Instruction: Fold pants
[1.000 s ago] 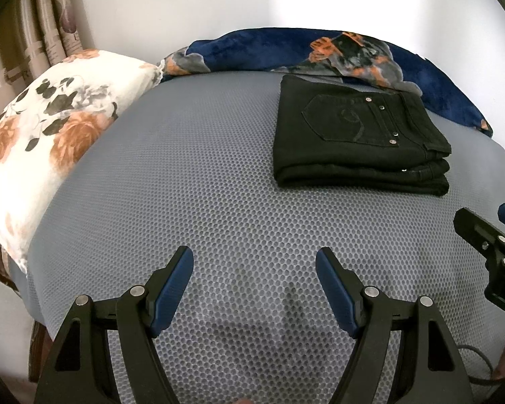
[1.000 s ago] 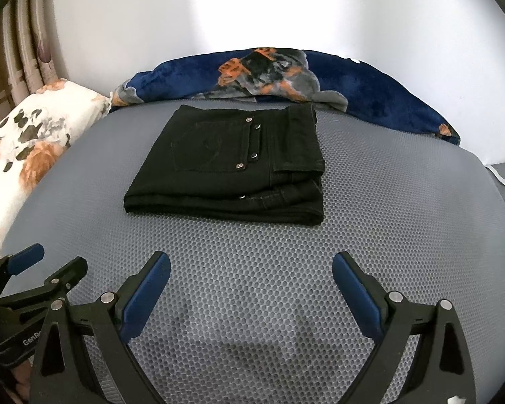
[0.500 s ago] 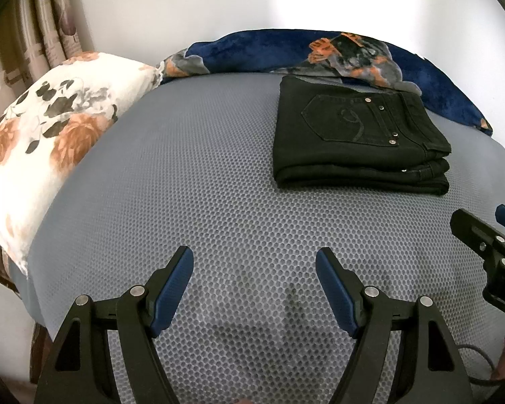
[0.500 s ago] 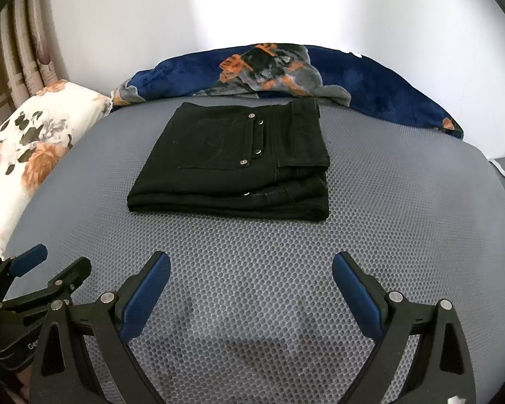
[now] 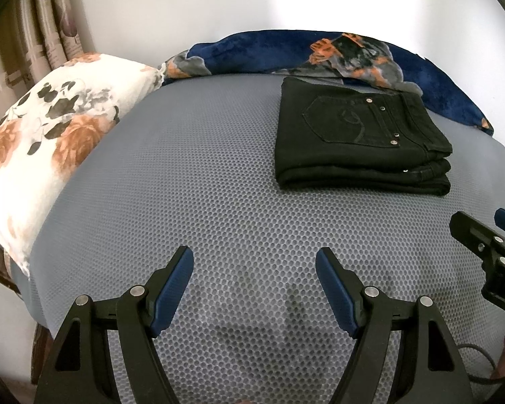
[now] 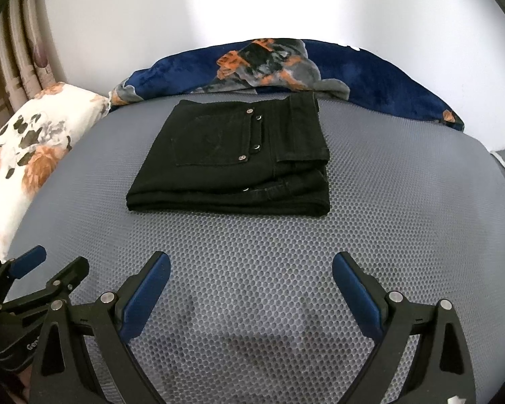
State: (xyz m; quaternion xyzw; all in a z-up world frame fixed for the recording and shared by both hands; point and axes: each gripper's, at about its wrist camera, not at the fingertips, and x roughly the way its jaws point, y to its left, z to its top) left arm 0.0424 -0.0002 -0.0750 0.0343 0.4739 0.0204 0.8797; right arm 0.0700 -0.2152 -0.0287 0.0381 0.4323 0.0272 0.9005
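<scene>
**Pants folded, claws pull back**

Nearest of all, the left claw [image 5: 254,281] is wide open and holds nothing. The right claw [image 6: 250,284] is wide open too, and it is empty as well. Both hang over the near part of the bed [image 6: 404,202], side by side. Each one shows at the edge of the other's view.

Past the claws is a bare stretch of the grey bed cover. Then come the pants [image 6: 234,158]. They are black and lie in a neat, flat stack in the far middle of the bed. A back pocket faces up. The folded layers show along the near edge. Nothing touches them.

Not much has changed in the last second. The pants lie just as they did. The right claw has shifted a little, so the pants sit a bit lower in its view. Neither claw has opened or shut.

This looks like the end of the job. The folding seems done, and the claws are well apart from the pants.

To the left lies a pillow [image 5: 47,134] with flowers. At the very back, by the wall, a blue blanket [image 6: 370,74] is bunched up just behind the pants.
</scene>
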